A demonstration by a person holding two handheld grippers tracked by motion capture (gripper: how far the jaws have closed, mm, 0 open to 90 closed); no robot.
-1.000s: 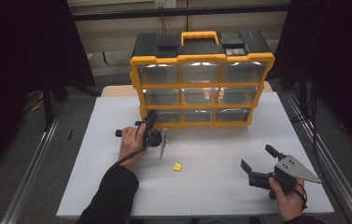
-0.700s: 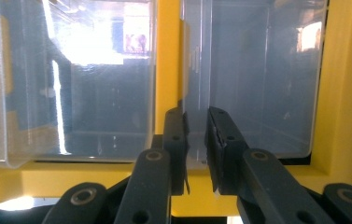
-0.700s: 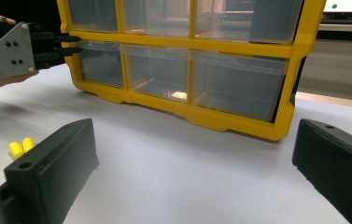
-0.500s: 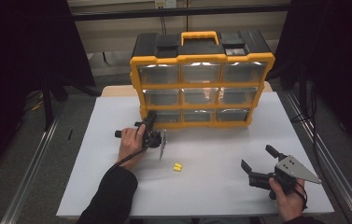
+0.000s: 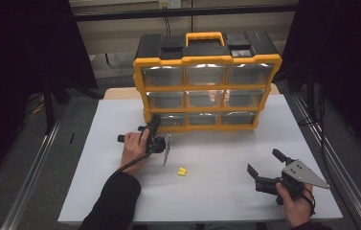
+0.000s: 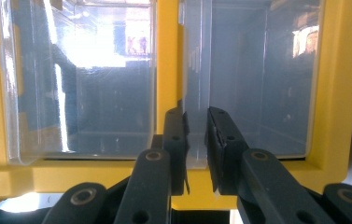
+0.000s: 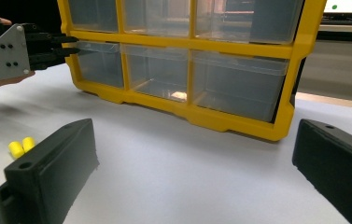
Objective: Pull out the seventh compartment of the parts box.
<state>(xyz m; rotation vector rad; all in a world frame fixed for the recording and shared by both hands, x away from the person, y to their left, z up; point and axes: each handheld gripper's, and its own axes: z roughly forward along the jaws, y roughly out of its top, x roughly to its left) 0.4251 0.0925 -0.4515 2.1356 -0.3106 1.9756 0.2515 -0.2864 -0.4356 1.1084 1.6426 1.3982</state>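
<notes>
L gripper (image 6: 196, 151) fingers are nearly together on the bottom-left drawer (image 6: 248, 79) lip. Pull straight & slow, I think. R gripper (image 5: 264, 177) fingers wide apart, holding nothing, on the worktop (image 5: 216, 201).

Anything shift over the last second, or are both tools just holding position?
No visible change. The left tool stays at the organizer's bottom-left drawer, jaws nearly closed on its front lip; the right tool stays open over the table; the yellow earplugs haven't moved.

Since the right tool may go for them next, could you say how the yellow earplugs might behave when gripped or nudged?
The yellow earplugs look small and rounded, so a nudge would probably roll them across the smooth white table. They look like foam, so likely light and squashy. The open right tool should need little force.
</notes>
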